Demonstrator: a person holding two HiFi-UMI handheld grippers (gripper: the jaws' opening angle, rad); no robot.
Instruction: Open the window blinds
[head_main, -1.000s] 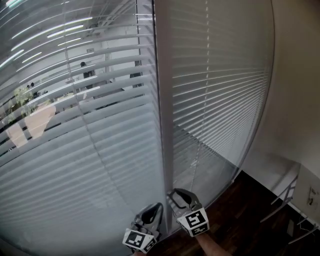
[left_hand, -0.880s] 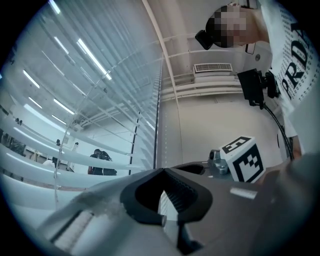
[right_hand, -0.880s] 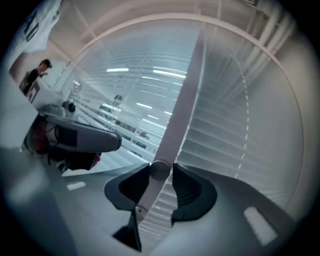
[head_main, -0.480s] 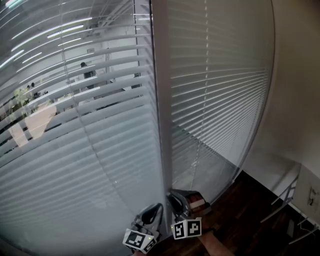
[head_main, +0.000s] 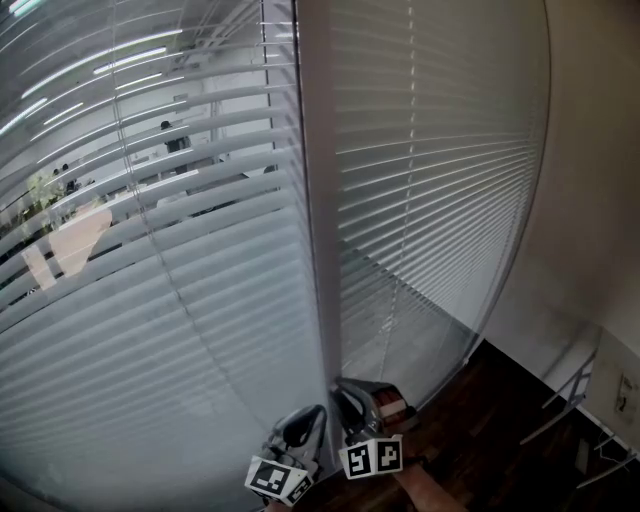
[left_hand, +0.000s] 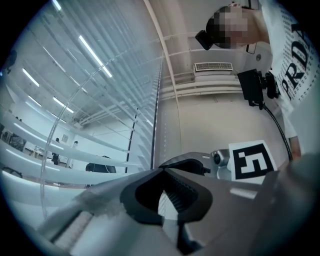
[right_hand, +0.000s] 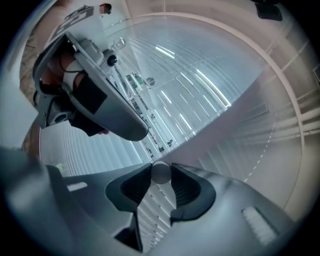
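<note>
Two slatted blinds hang behind glass, the left blind (head_main: 150, 250) and the right blind (head_main: 430, 180), split by a grey upright frame (head_main: 318, 250). The left blind's upper slats are tilted enough to show an office beyond. At the foot of the frame my right gripper (head_main: 350, 392) is rolled on its side. In the right gripper view its jaws have just been closing and grip a small round grey knob (right_hand: 161, 172). My left gripper (head_main: 318, 412) sits just left of it, tips together with nothing between them.
A plain wall (head_main: 590, 200) runs along the right. Dark wooden floor (head_main: 480, 430) lies below the glass, with thin metal legs (head_main: 565, 400) at the lower right. The left gripper view shows the person in a white shirt (left_hand: 295, 60) above.
My right gripper has rolled onto its side at the frame, so its marker cube now faces me edge-on and a red part shows. The left gripper has stayed put.
</note>
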